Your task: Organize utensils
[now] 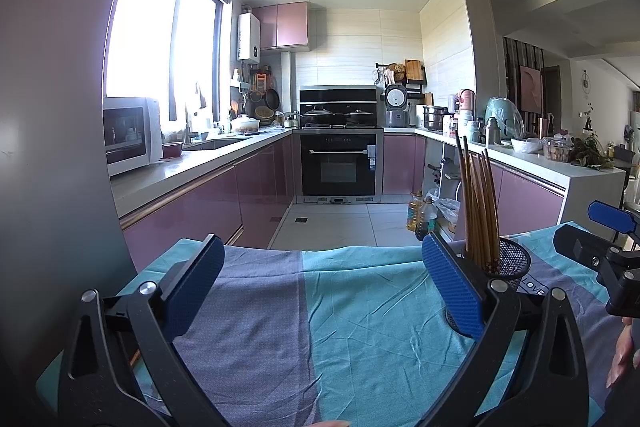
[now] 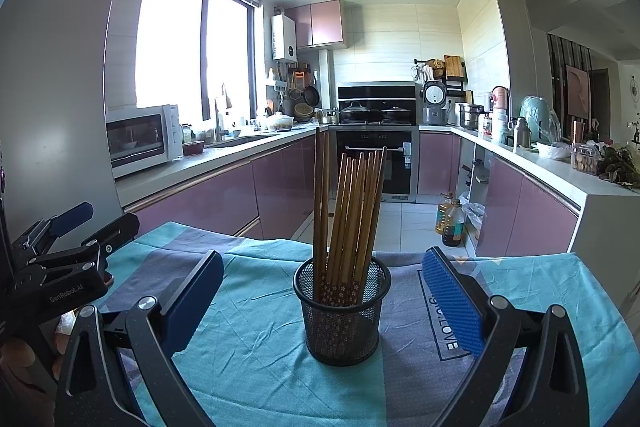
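Left gripper (image 1: 322, 279) is hovering over the cloth (image 1: 360, 327), jaws spread wide, gripping nothing. From its camera the cup (image 1: 514, 261) is standing to the right, partly hidden behind the right finger, outside the jaw gap.

Right gripper (image 2: 322, 291) is also sitting wide open and empty. The cup (image 2: 342, 319) is standing upright on the cloth (image 2: 248, 339), centred between the two fingers and touching neither pad. Chopsticks (image 2: 352, 219) are standing bundled in it, most leaning right, two near-vertical at the left side.

In the right view the left gripper (image 2: 84, 223) is showing at the far left edge, well apart from the cup. Behind, the counter (image 2: 208, 159) is carrying a microwave (image 2: 142, 139).
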Available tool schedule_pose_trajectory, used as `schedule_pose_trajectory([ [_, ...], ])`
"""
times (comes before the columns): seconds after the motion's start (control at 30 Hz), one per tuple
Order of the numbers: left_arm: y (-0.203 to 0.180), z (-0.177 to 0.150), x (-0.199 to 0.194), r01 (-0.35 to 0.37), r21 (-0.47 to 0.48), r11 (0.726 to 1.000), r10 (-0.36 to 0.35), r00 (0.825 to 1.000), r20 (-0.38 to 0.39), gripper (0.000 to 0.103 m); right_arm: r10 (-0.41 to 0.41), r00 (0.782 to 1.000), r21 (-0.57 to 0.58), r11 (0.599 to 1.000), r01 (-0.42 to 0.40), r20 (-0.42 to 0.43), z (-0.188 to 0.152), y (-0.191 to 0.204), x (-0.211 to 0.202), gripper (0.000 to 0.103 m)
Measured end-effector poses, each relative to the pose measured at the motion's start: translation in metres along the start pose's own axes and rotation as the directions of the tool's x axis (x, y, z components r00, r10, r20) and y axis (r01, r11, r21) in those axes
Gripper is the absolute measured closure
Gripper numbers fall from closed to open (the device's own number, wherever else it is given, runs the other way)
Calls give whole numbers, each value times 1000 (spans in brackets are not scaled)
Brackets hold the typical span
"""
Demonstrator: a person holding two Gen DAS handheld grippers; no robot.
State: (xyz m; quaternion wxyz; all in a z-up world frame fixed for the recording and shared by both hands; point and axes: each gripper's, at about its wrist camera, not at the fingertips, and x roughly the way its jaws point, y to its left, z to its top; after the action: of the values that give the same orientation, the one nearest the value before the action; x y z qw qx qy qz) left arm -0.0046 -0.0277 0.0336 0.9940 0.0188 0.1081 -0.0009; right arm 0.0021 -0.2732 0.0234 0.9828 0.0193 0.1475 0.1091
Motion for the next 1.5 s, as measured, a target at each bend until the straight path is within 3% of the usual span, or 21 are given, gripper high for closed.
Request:
schedule_pose_trajectory([
  [1.5,-4,-2,0,0,-5,1000,0,1000,-2,6,-11,1000,3,1000,11,12,2,0,0,7],
])
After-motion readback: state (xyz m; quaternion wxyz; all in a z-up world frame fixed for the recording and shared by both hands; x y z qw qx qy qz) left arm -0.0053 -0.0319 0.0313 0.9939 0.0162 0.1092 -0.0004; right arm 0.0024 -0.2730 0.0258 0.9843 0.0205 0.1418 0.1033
